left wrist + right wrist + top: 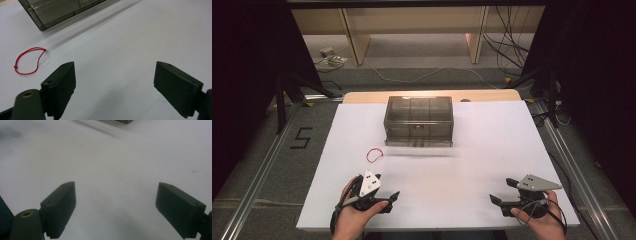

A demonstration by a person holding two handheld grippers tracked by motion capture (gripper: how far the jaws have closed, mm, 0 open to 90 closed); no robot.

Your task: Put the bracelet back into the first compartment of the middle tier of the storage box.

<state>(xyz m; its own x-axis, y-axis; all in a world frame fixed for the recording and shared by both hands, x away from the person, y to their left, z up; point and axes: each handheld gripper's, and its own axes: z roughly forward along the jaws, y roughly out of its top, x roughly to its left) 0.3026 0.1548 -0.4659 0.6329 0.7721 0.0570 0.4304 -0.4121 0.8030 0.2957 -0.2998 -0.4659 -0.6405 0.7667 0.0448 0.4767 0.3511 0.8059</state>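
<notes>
A white worktop (492, 135) seen from above, with a person's two hands reaching in from the near edge, each holding a claw. The left claw (386, 189) sits near the front left corner of the worktop, its two black jaws spread wide apart and holding nothing; a grey three-cornered plate tops it. The right claw (504, 191) sits near the front right corner, well apart from the left one, its jaws likewise spread wide and empty. Toward the far middle of the worktop stands a smoky see-through plastic box (418, 120) divided into compartments. A thin loop of red string (374, 154) lies flat on the white surface between the box and the left claw, nearer the box's front left corner, touching neither. In the left gripper view the string lies ahead and to the left of the open jaws.
</notes>
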